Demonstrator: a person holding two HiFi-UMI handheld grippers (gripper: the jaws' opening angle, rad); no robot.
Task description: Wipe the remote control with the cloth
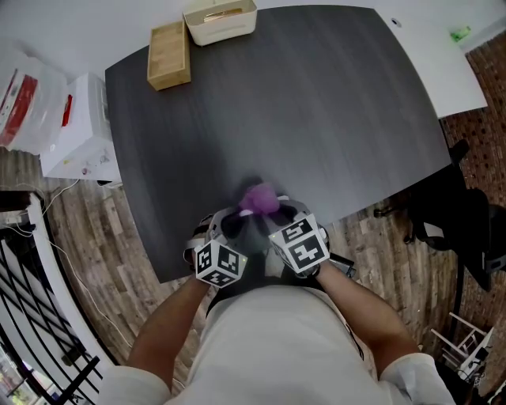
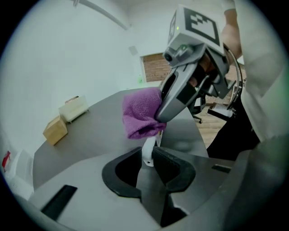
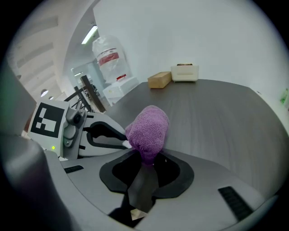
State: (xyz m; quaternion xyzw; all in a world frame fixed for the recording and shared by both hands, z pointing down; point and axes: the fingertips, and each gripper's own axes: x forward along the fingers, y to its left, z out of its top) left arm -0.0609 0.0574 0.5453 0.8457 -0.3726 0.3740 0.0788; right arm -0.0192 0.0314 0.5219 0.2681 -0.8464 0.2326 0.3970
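A slim white remote control stands up between the jaws of my left gripper, which is shut on its lower end. A bunched purple cloth covers the remote's far end. My right gripper is shut on that cloth, and only a small white tip of the remote shows beside it. In the head view both grippers meet over the front edge of the dark table, left gripper and right gripper side by side, with the cloth just beyond them.
A wooden box and a cream tray stand at the table's far left corner. White boxes sit on the floor to the left. A black chair is at the right, beside a white table.
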